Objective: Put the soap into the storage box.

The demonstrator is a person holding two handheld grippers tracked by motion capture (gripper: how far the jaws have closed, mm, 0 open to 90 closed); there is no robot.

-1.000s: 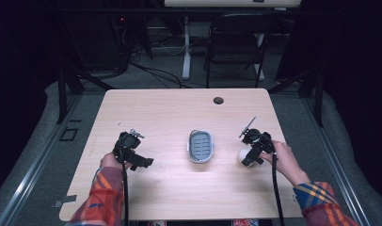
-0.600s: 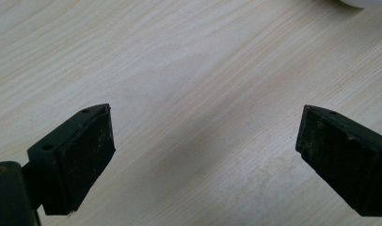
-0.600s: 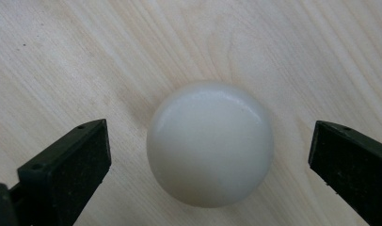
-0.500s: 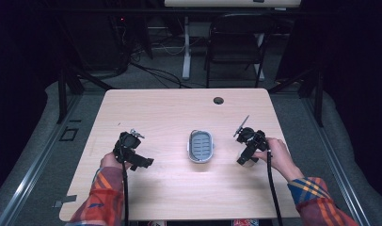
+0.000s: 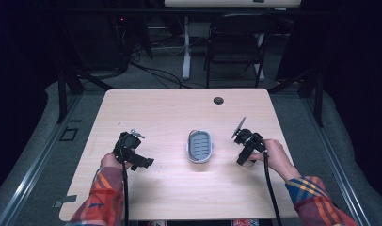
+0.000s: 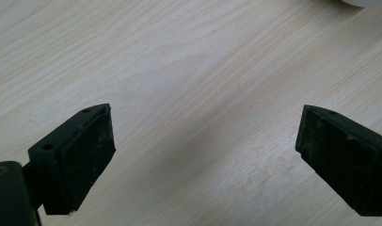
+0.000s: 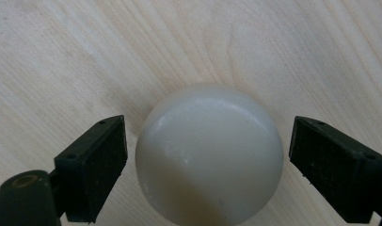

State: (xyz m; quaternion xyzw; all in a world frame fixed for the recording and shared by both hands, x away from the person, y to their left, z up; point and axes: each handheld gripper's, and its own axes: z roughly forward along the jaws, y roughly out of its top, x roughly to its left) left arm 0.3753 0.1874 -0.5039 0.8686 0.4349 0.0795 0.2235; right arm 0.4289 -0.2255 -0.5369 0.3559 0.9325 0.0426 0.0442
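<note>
A smooth white rounded lump (image 7: 209, 155) lies on the pale wooden table (image 5: 170, 113). My right gripper (image 7: 208, 162) points down over it with a jaw on each side. The jaws have just been closing, and a narrow gap still shows between each pad and the lump. In the high view the right gripper (image 5: 243, 159) sits right of a white oval dish with a grey-blue ribbed insert (image 5: 200, 145). My left gripper (image 5: 141, 162) rests at the table's left, and its own view shows the left gripper (image 6: 205, 160) open wide over bare wood.
A small dark round hole (image 5: 218, 100) sits near the table's far edge. A dark chair (image 5: 236, 44) and desk legs stand beyond the table. Bare wood lies between the dish and each hand.
My right gripper has shifted a little left and now covers the white lump, which showed beside it a second ago. The left hand has not moved.
</note>
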